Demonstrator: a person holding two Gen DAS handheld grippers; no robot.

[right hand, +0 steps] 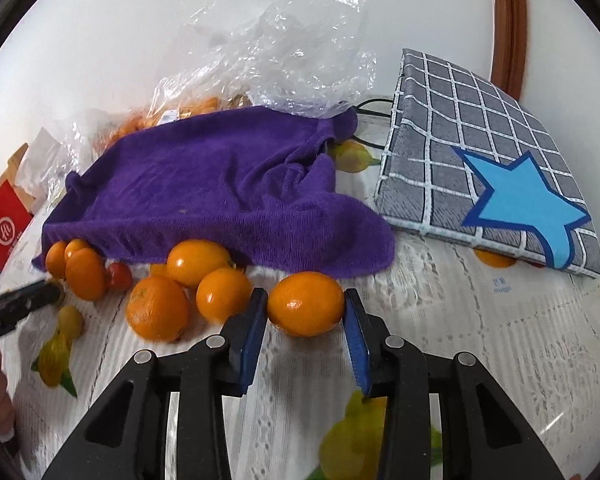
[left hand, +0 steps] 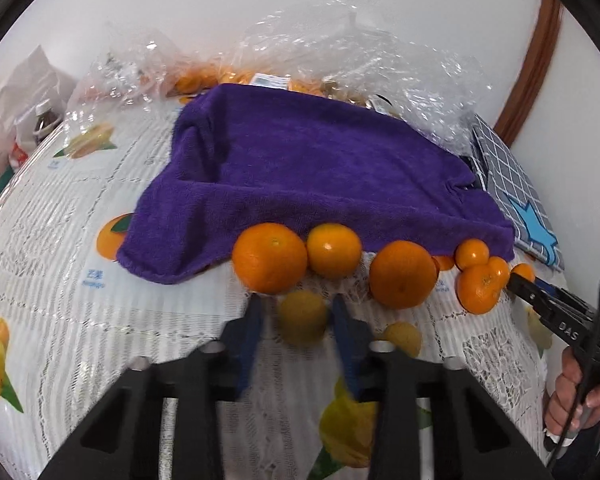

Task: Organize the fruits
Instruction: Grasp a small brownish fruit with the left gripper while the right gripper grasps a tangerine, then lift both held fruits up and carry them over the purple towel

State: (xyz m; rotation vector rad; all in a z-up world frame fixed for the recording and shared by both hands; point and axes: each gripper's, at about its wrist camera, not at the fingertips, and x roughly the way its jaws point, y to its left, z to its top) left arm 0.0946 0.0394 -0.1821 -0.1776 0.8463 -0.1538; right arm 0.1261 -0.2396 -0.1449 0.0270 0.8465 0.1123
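White wall behind, table under a fruit-print lace cloth (left hand: 52,320). Left wrist view: purple towel (left hand: 308,168) spread mid-table, oranges (left hand: 270,258) in a row along its near edge; left gripper (left hand: 296,308) jaws apart, empty, just short of the row. Right wrist view: right gripper (right hand: 305,304) pads touching both sides of one orange (right hand: 305,304) on the cloth, beside the others (right hand: 158,308). Checked grey pad (right hand: 480,152) at right, plastic bag (right hand: 284,56) behind the towel.

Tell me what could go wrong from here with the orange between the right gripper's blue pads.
1. The round, glossy orange sits between the right gripper pads near their tips; it may squirt forward on closing.
2. It could roll into the neighbouring orange and scatter the cluster.
3. The purple terry towel edge lies just behind; fingers may snag it.
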